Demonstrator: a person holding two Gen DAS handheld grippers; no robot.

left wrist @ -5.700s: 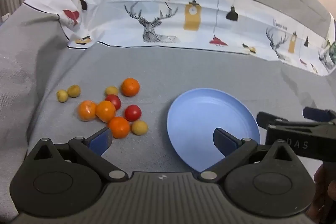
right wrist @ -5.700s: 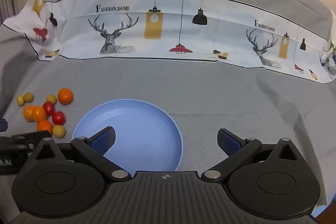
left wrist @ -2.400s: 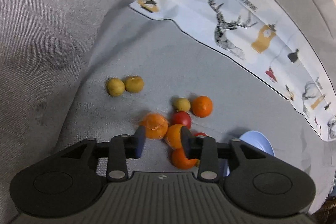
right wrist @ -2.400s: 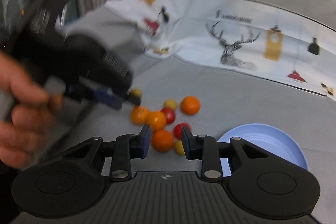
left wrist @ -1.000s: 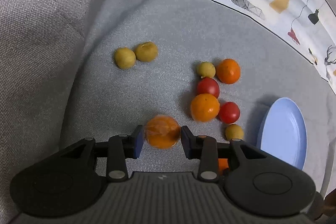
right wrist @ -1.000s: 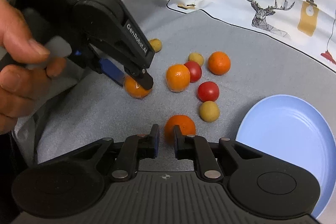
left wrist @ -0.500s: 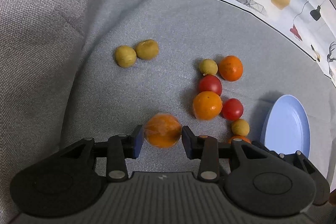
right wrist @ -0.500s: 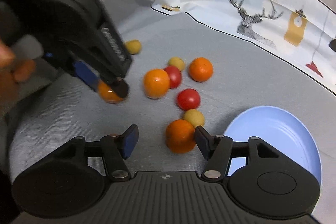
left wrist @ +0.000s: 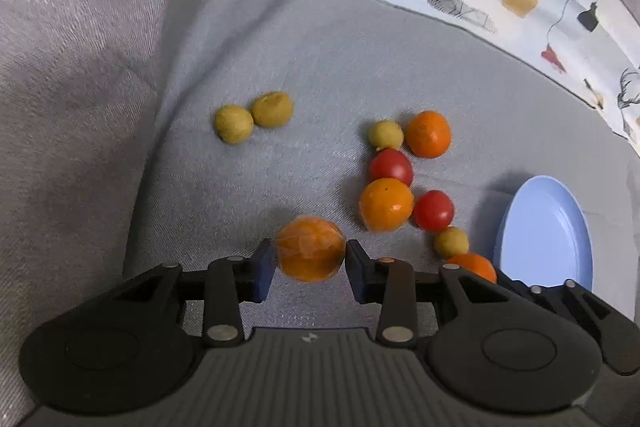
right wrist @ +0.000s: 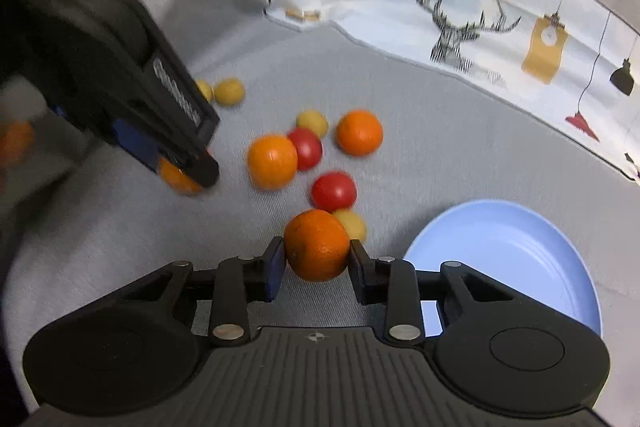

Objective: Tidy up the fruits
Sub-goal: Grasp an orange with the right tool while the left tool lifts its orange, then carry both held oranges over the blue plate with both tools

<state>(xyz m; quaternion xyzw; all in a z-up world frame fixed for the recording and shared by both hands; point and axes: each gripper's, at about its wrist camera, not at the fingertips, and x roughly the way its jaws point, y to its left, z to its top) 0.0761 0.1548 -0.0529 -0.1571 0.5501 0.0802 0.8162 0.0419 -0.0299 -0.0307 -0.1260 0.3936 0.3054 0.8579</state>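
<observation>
Here I see my left hand-held gripper (left wrist: 308, 265) clamped on a wrapped orange (left wrist: 310, 249), left of the blue plate (left wrist: 544, 235) on the grey cloth (left wrist: 120, 107). Further from that plate lie two yellow fruits (left wrist: 252, 117); closer in, loose oranges and red tomatoes (left wrist: 390, 167). My right hand-held gripper (right wrist: 316, 263) has just been closing, and its pads now press a bare orange (right wrist: 317, 245), just left of the plate's rim.

oranges (left wrist: 386, 205): four. red tomatoes (left wrist: 390, 167): two. small yellow fruits (left wrist: 233, 125): four. blue plate (left wrist: 544, 233): one. grippers (left wrist: 309, 265): two. all lay on one grey cloth (left wrist: 120, 107).
</observation>
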